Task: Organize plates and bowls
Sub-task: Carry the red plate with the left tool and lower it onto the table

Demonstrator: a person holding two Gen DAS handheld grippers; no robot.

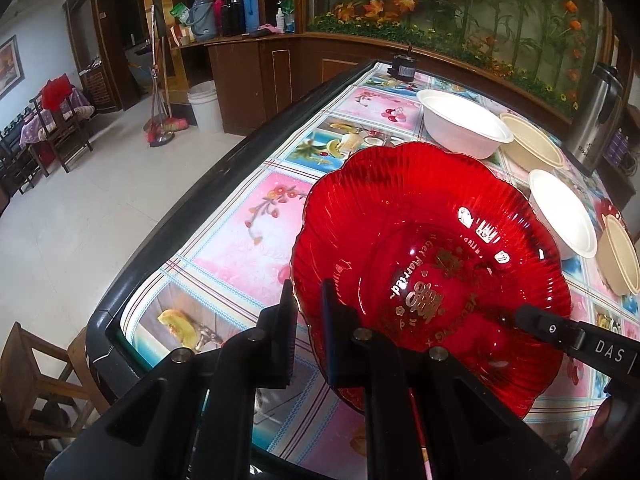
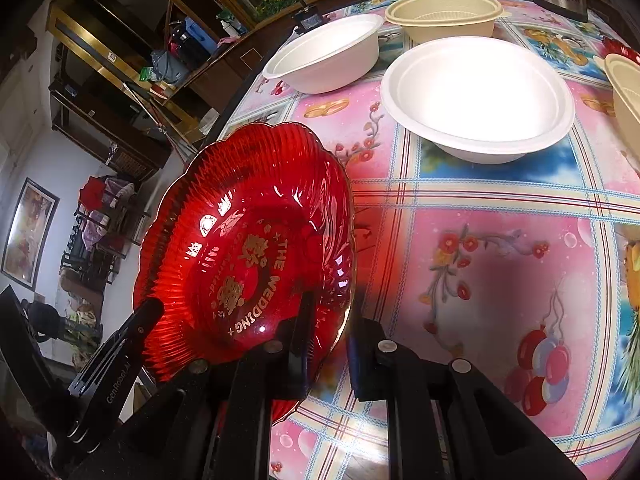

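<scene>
Left wrist view: the left gripper [image 1: 308,312] occupies the bottom centre of the frame, its jaws drawn narrow and clamped on the near-left rim of the red plate [image 1: 432,264]. The plate is a scalloped, ribbed, translucent piece with gold lettering in its well; it fills the lower right of the frame and sits tilted above the patterned cloth of the counter [image 1: 248,232]. The right gripper [image 1: 532,320] enters from the right edge and meets the plate's opposite rim. Above and to the right of the plate stand a white bowl [image 1: 460,124], a cream bowl [image 1: 532,144], a second white bowl [image 1: 560,216] and, at the right edge, a second cream bowl [image 1: 620,256]. A steel flask [image 1: 596,120] stands at the upper right.

Right wrist view: the right gripper [image 2: 328,336] sits at bottom centre, jaws narrow and pinching the right-hand rim of the red plate [image 2: 240,248], which stands steeply tilted in the lower left of the frame. The left gripper [image 2: 148,312] grips the plate's far rim at the left. On the counter [image 2: 500,264], a white bowl [image 2: 476,96] lies at upper right of centre, another white bowl [image 2: 324,56] to its upper left, and a cream bowl [image 2: 444,16] at the top. A further cream bowl [image 2: 624,96] is cut by the right edge.
</scene>
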